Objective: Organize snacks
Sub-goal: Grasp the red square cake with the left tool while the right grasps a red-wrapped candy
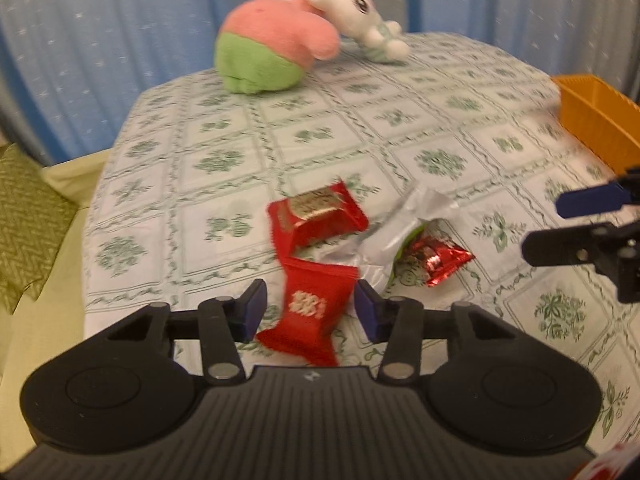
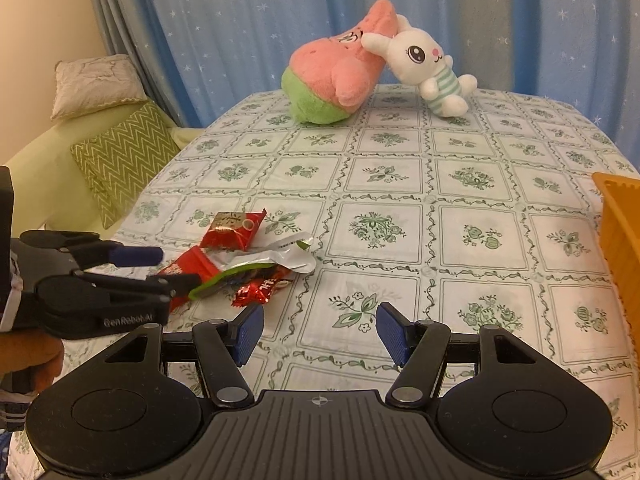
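Note:
Several snacks lie in a heap on the flowered tablecloth (image 1: 400, 128). They are a red packet with a gold label (image 1: 316, 216), a silver wrapper with a green lining (image 1: 400, 232) and a small shiny red packet (image 1: 440, 258). A plain red packet (image 1: 308, 312) lies between the blue pads of my left gripper (image 1: 310, 310). Tablecloth still shows between the left pad and the packet, so the jaws stand open around it. In the right wrist view the left gripper (image 2: 176, 267) reaches into the heap (image 2: 248, 264) from the left. My right gripper (image 2: 320, 328) is open over bare cloth, right of the heap.
An orange basket (image 2: 620, 232) stands at the table's right edge (image 1: 596, 120). A pink-and-green plush (image 2: 332, 76) and a white rabbit plush (image 2: 428, 64) lean together at the far edge before a blue curtain. A sofa with a green zigzag cushion (image 2: 124, 160) is on the left.

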Tool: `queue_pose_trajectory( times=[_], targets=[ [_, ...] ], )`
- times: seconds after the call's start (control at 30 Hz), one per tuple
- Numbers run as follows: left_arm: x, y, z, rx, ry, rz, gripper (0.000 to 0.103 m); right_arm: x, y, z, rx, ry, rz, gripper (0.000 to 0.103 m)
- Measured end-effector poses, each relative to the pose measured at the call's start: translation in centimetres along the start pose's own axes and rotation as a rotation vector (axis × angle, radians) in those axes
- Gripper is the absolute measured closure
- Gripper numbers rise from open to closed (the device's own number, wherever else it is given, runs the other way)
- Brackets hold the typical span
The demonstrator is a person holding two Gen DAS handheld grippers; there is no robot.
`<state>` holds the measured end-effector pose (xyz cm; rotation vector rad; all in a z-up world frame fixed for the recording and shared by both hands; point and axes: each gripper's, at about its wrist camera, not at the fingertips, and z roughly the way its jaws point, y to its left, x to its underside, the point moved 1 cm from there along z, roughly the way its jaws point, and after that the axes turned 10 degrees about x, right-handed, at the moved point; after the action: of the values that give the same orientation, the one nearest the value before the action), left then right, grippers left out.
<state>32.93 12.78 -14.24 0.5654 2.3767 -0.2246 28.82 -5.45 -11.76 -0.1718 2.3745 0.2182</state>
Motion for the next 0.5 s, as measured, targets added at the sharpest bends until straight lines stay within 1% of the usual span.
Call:
queue_pose_trajectory(
  times=[0.07, 0.1, 0.17, 0.23, 0.3, 0.4, 0.47, 0.5],
  targets=[
    [0.0, -0.2, 0.4, 0.007, 0.008, 0.011, 0.062, -0.1, 0.1, 0.6, -0.002, 0.008, -0.005, 0.04],
    [0.0, -0.2, 0.4, 0.006, 0.01, 0.017, 0.066, -0.1, 0.2, 0.9, -0.004, 0.01, -0.007, 0.04],
    [0.1, -0.2, 0.5, 0.007, 0.006, 0.011, 0.067, -0.2, 0.4, 1.3, -0.012, 0.009, -0.01, 0.04],
    [0.3, -0.1, 0.4, 0.015, 0.001, -0.009, 0.074, -0.4, 0.7, 1.6, -0.023, 0.006, -0.013, 0.04],
    [0.6, 0.0, 0.3, 0.015, -0.001, -0.018, 0.077, -0.5, 1.1, 1.9, -0.037, 0.004, -0.014, 0.04],
    [0.9, 0.3, -0.2, 0.004, -0.01, -0.036, 0.078, -0.9, 1.8, 2.4, -0.059, -0.003, -0.02, 0.04],
    [1.3, 0.5, -0.7, 0.0, -0.024, -0.062, 0.078, -1.1, 2.5, 2.8, -0.07, -0.008, -0.032, 0.044],
    [1.4, 0.7, -1.0, 0.003, -0.031, -0.08, 0.078, -1.1, 2.8, 3.1, -0.075, -0.006, -0.039, 0.051]
  ],
)
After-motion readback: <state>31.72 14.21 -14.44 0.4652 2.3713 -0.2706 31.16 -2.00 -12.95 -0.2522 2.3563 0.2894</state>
